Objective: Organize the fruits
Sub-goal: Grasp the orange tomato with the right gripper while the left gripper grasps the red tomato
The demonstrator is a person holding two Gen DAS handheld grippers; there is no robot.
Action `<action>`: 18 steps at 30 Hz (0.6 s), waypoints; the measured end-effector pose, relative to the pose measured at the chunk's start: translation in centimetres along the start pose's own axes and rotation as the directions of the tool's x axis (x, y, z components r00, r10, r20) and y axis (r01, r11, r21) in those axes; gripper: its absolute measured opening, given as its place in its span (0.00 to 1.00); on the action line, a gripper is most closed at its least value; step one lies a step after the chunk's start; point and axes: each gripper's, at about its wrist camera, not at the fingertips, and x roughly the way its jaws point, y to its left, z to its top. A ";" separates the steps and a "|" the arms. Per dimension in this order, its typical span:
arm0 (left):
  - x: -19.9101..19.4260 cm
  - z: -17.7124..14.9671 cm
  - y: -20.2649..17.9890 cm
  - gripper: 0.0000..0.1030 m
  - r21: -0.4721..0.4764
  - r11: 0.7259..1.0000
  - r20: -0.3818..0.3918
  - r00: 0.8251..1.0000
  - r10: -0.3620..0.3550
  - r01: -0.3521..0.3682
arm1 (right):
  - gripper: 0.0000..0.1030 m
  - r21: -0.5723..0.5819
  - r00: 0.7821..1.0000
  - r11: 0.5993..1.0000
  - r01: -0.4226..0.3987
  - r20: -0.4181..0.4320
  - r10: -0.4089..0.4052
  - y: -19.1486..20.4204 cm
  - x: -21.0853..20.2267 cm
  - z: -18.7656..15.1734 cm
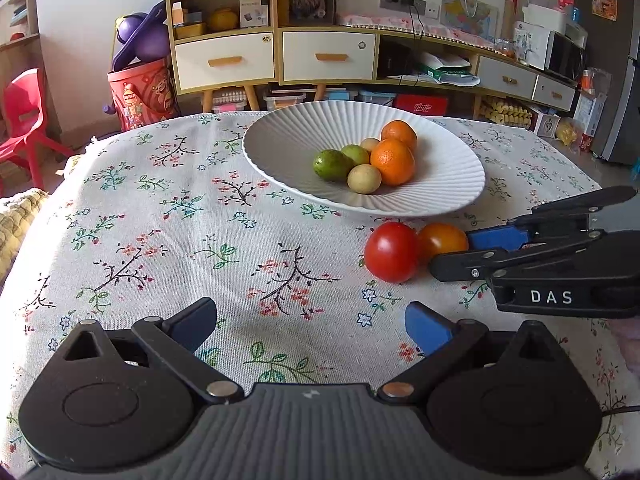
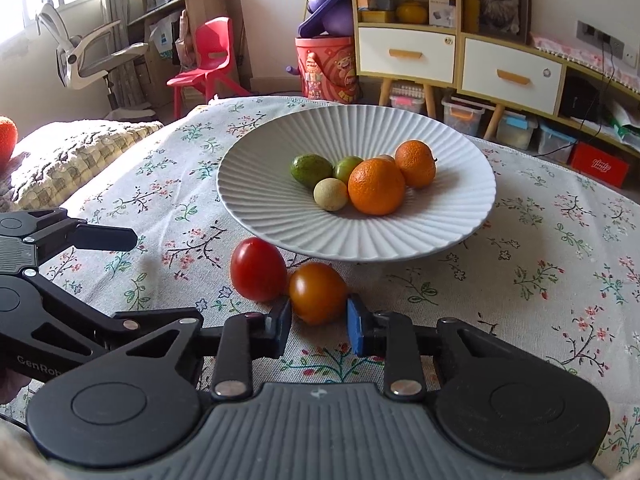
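A white ribbed plate (image 1: 280,136) (image 2: 280,216) on the floral tablecloth holds two oranges (image 2: 376,186), two green fruits (image 2: 310,170) and small pale ones (image 2: 330,195). In front of it lie a red tomato (image 1: 391,252) (image 2: 258,269) and an orange tomato (image 1: 442,240) (image 2: 317,292), touching. My right gripper (image 2: 318,322) (image 1: 450,250) has its blue pads on both sides of the orange tomato, at its near end. My left gripper (image 1: 310,320) is open and empty above the cloth, left of the tomatoes; its finger (image 2: 106,238) shows in the right wrist view.
The table's far edge lies just behind the plate. Beyond it stand a yellow-and-white cabinet (image 1: 276,56), a red bucket (image 1: 140,92) and a red chair (image 2: 206,60). A knitted cushion (image 2: 76,152) lies at the table's left side.
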 end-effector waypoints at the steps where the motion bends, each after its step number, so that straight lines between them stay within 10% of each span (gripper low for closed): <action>1: 0.0 0.1 -0.1 0.89 0.000 1.000 0.001 1.000 0.000 0.000 | 0.25 0.000 1.000 1.000 0.002 0.000 -0.002 -0.1 -0.1 -0.1; 10: 0.8 0.8 -1.4 0.87 0.015 1.000 0.015 1.000 -0.022 0.021 | 0.25 0.030 1.000 0.999 0.030 0.001 -0.030 -1.5 -1.1 -0.4; 18: 1.8 1.7 -2.8 0.67 0.024 0.998 0.017 0.998 -0.053 0.053 | 0.25 0.054 0.999 0.997 0.049 0.004 -0.049 -2.2 -1.6 -0.5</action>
